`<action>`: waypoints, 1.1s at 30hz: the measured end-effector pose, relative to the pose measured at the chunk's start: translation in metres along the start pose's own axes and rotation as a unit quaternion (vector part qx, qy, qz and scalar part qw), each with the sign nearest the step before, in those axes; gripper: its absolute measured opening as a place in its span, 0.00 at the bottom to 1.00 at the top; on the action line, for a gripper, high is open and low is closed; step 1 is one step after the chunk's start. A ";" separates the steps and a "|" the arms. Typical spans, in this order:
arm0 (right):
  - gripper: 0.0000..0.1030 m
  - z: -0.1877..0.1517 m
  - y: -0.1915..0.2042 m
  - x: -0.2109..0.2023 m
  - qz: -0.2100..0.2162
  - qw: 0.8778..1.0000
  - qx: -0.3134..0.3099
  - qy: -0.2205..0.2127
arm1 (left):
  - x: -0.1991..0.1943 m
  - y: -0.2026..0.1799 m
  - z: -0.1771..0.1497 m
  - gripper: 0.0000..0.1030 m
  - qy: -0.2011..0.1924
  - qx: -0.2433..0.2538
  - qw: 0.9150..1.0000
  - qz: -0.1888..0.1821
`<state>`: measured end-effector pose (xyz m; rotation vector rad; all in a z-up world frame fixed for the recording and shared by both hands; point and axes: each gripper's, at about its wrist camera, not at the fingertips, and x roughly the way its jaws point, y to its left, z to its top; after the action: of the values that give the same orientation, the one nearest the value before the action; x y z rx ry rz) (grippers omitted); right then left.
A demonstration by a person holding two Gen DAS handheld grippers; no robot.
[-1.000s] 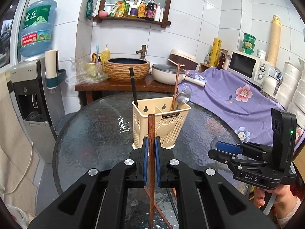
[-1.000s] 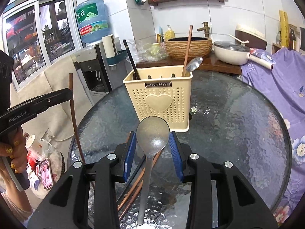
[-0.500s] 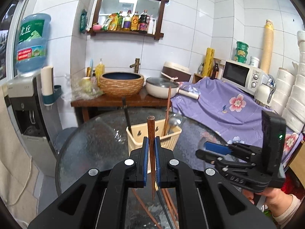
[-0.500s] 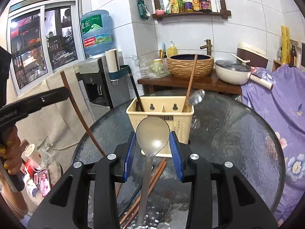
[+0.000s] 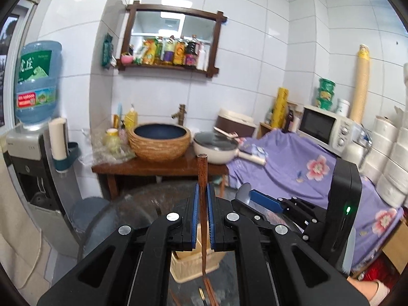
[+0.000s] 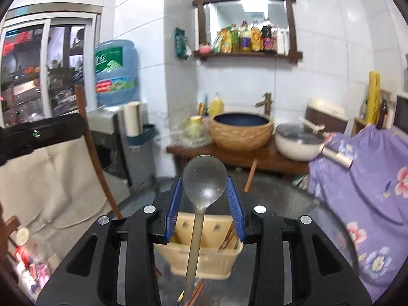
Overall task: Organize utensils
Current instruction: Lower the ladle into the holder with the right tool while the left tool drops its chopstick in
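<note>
Left tongs [image 5: 202, 219] clamp wooden chopstick [image 5: 202, 178]; right tongs [image 6: 205, 204] grip spoon [image 6: 204, 178] bowl. Centre each over utensil caddy [image 6: 204, 257] below, lower vertically, then release.

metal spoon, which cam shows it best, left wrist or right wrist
The right wrist view: the metal spoon fills the centre, bowl up between the right hand-held gripper pads, handle hanging over the utensil holder. The left wrist view shows only a sliver of its bowl.
</note>
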<state>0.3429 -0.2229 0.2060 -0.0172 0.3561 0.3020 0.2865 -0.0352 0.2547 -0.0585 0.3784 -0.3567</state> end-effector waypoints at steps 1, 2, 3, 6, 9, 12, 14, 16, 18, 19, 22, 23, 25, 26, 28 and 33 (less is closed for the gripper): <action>0.35 0.006 -0.002 0.007 -0.009 1.000 0.000 -0.003 | 0.004 0.001 0.006 0.06 0.000 -0.005 1.000 0.001; 0.35 0.010 -0.003 0.013 -0.012 1.000 0.003 -0.002 | 0.007 0.003 0.010 0.06 0.000 -0.011 1.000 0.000; 0.35 0.014 -0.005 0.019 -0.016 1.000 0.008 -0.002 | 0.012 0.005 0.016 0.06 -0.003 -0.016 1.000 0.004; 0.35 0.022 -0.011 0.037 -0.034 0.999 0.015 -0.006 | 0.022 0.011 0.028 0.06 -0.010 -0.022 0.999 0.020; 0.35 0.026 -0.016 0.053 -0.043 0.999 0.027 -0.011 | 0.033 0.016 0.031 0.06 -0.009 -0.031 0.999 0.030; 0.35 0.021 -0.019 0.070 -0.053 0.998 0.032 -0.016 | 0.047 0.020 0.025 0.06 -0.004 -0.034 0.999 0.042; 0.35 0.012 -0.020 0.079 -0.053 0.998 0.039 -0.013 | 0.056 0.021 0.016 0.06 0.008 -0.034 0.999 0.041; 0.35 0.000 -0.022 0.087 -0.055 0.998 0.042 -0.013 | 0.066 0.022 0.004 0.06 0.019 -0.029 0.998 0.046; 0.35 -0.010 -0.022 0.092 -0.054 0.997 0.044 -0.011 | 0.073 0.025 -0.010 0.06 0.027 -0.027 0.998 0.050; 0.35 -0.016 -0.022 0.093 -0.053 0.998 0.046 -0.009 | 0.075 0.026 -0.015 0.06 0.030 -0.028 0.998 0.049; 0.36 -0.031 -0.021 0.094 -0.049 0.998 0.042 0.002 | 0.080 0.029 -0.030 0.06 0.042 -0.026 0.998 0.049; 0.36 -0.036 -0.019 0.094 -0.050 0.998 0.037 0.004 | 0.082 0.030 -0.036 0.06 0.048 -0.024 0.997 0.047; 0.36 -0.047 -0.015 0.094 -0.051 0.998 0.024 0.014 | 0.084 0.030 -0.044 0.06 0.056 -0.025 0.997 0.046; 0.36 -0.051 -0.014 0.093 -0.051 0.998 0.022 0.017 | 0.086 0.031 -0.051 0.06 0.063 -0.026 0.997 0.045; 0.36 -0.061 -0.013 0.092 -0.049 0.998 0.018 0.029 | 0.089 0.033 -0.060 0.06 0.073 -0.029 0.996 0.046; 0.36 -0.077 -0.014 0.089 -0.043 0.998 0.013 0.051 | 0.098 0.039 -0.082 0.06 0.098 -0.033 0.994 0.047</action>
<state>0.4002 -0.2156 0.1024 -0.0227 0.4592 0.2125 0.3540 -0.0326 0.1395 -0.0705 0.5857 -0.2579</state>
